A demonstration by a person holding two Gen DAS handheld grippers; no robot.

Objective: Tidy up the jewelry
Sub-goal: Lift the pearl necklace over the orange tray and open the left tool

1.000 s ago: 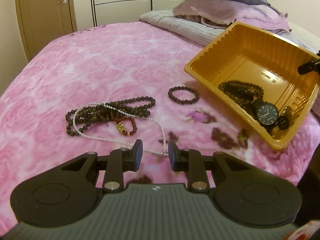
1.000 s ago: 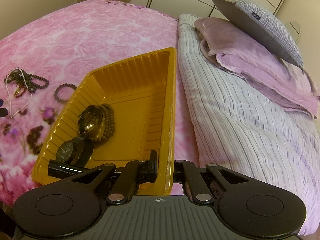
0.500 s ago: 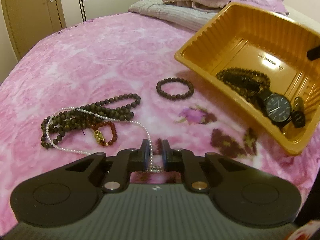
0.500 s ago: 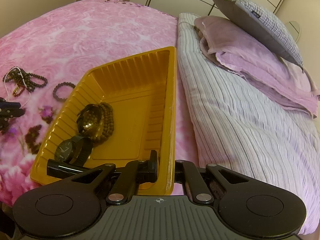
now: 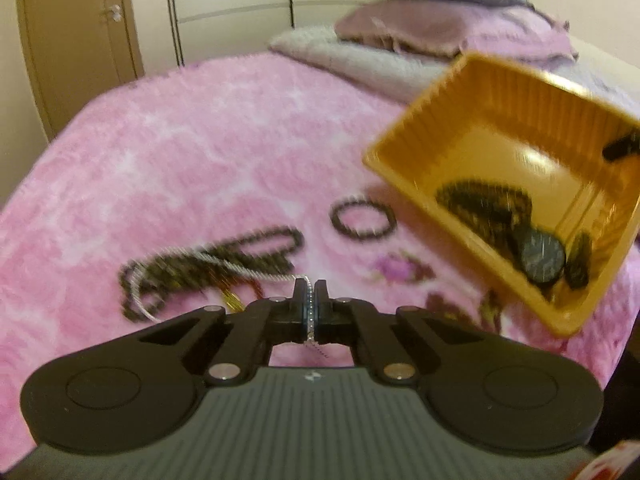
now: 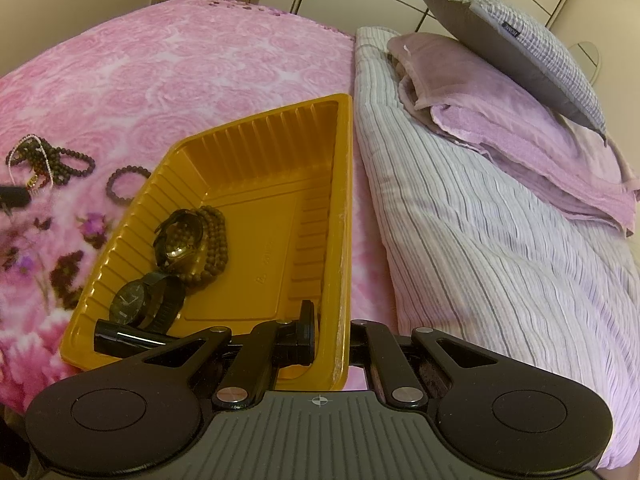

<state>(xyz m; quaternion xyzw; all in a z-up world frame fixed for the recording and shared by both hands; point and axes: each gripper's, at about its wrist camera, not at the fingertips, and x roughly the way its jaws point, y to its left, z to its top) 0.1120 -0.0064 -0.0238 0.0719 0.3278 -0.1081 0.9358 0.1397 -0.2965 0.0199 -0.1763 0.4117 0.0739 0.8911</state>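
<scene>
The pearl strand (image 5: 240, 270), light, limp and snag-prone, is pinched at one loop by the left gripper (image 5: 309, 292) at lower centre, trailing left over the bead pile; the tray rim (image 6: 340, 280) is clamped by the right gripper (image 6: 330, 334).

Pearl necklace (image 5: 240, 270) — amid dark beads (image 5: 256, 246)

You've got a pink blanket (image 6: 168, 76) across the bed, a striped duvet (image 6: 480, 232) beside it, pillows (image 6: 520, 32) stacked behind, a door (image 5: 76, 40) and a cream wardrobe (image 5: 232, 4).
</scene>
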